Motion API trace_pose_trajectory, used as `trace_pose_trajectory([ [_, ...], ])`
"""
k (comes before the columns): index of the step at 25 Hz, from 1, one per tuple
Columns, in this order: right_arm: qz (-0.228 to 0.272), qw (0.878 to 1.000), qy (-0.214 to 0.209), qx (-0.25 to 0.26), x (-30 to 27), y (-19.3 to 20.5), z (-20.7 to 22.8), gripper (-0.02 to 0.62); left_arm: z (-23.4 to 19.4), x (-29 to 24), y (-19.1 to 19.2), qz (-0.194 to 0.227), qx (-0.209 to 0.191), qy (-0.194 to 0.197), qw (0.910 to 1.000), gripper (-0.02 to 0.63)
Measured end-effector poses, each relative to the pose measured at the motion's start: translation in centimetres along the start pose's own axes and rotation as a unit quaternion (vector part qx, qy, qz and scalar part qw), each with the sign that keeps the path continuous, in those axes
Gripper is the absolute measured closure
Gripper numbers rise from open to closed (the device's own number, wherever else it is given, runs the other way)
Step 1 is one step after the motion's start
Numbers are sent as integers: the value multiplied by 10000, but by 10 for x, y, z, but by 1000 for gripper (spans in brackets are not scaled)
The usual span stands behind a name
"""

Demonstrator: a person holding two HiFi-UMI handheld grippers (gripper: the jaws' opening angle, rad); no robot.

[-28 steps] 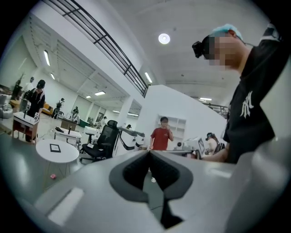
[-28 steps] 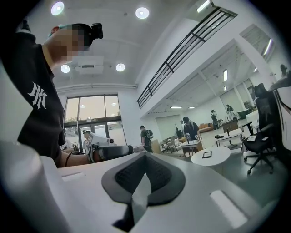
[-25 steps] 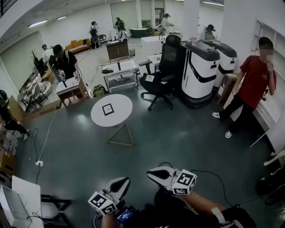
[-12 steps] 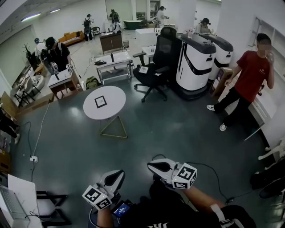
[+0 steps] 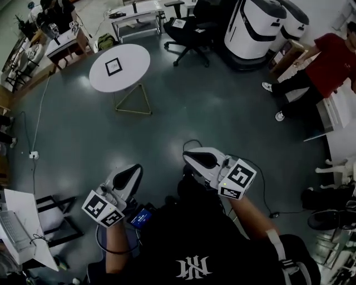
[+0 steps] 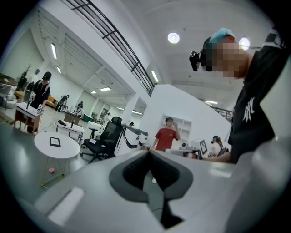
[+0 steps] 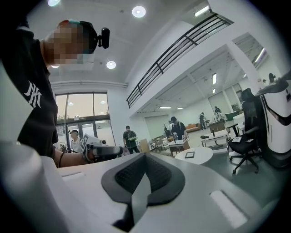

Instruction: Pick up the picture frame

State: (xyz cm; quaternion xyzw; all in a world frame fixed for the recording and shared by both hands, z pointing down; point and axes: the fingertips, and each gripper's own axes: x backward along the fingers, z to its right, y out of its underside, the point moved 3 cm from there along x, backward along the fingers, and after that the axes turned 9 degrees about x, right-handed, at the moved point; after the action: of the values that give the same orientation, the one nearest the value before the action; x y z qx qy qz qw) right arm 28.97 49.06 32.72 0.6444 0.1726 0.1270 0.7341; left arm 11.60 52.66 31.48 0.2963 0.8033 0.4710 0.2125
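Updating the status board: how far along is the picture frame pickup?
Done: nothing; the picture frame lies on the round white table across the floor. In hand: nothing; left gripper and right gripper are shut and empty. Left: approach, open, grasp, lift.

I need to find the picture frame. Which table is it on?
The round white table, standing alone on the open floor; the picture frame lies flat near its middle. The other tables behind it are rectangular.
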Motion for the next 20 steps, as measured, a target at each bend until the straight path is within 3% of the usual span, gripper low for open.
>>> trace_pose_trajectory([
  [11,-136,9990,-379,215,-15,-15,122,595,-44,-115,-46,65,19,-239,9997,603],
  [20,-152,9961,-814,289,-31,-22,180,595,-65,-164,-61,207,100,-479,9986,603],
])
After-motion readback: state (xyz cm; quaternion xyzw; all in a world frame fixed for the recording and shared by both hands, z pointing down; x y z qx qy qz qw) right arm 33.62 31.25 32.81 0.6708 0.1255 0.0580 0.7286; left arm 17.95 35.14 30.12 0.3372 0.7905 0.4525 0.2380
